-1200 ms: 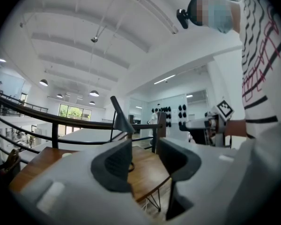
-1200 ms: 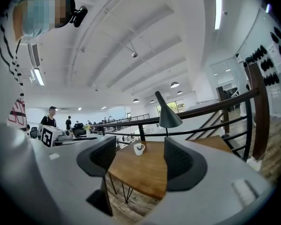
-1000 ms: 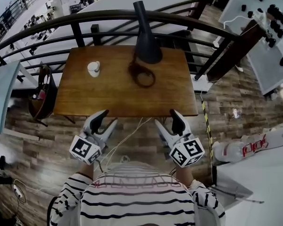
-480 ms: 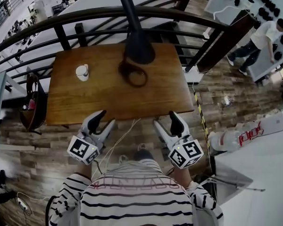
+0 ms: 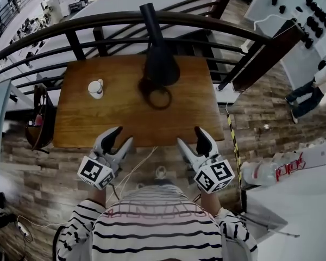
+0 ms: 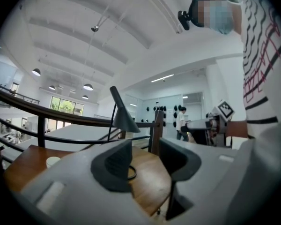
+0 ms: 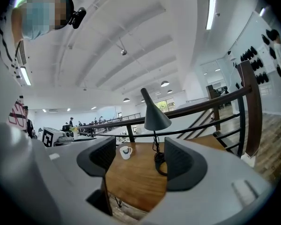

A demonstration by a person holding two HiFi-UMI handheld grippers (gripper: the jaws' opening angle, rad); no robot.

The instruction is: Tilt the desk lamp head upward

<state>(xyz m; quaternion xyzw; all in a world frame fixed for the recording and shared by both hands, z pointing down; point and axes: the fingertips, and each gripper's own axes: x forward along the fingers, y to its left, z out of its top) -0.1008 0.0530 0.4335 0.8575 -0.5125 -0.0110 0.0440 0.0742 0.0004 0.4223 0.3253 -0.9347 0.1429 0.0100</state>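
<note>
Black desk lamp [image 5: 160, 53], brown wooden table [image 5: 114, 118], white cup [image 5: 95, 88], striped shirt [image 5: 157, 227].

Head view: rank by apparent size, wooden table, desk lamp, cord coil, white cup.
1. wooden table
2. desk lamp, though it rises toward the camera, which inflates it
3. cord coil
4. white cup

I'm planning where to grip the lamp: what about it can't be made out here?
Lamp base: head view, covered by the lamp head; left gripper view, behind a jaw of the left hand-held gripper.
Tilt joint: too small in both gripper views.
Cord coil: right gripper view, partly behind a jaw of the right hand-held gripper.
</note>
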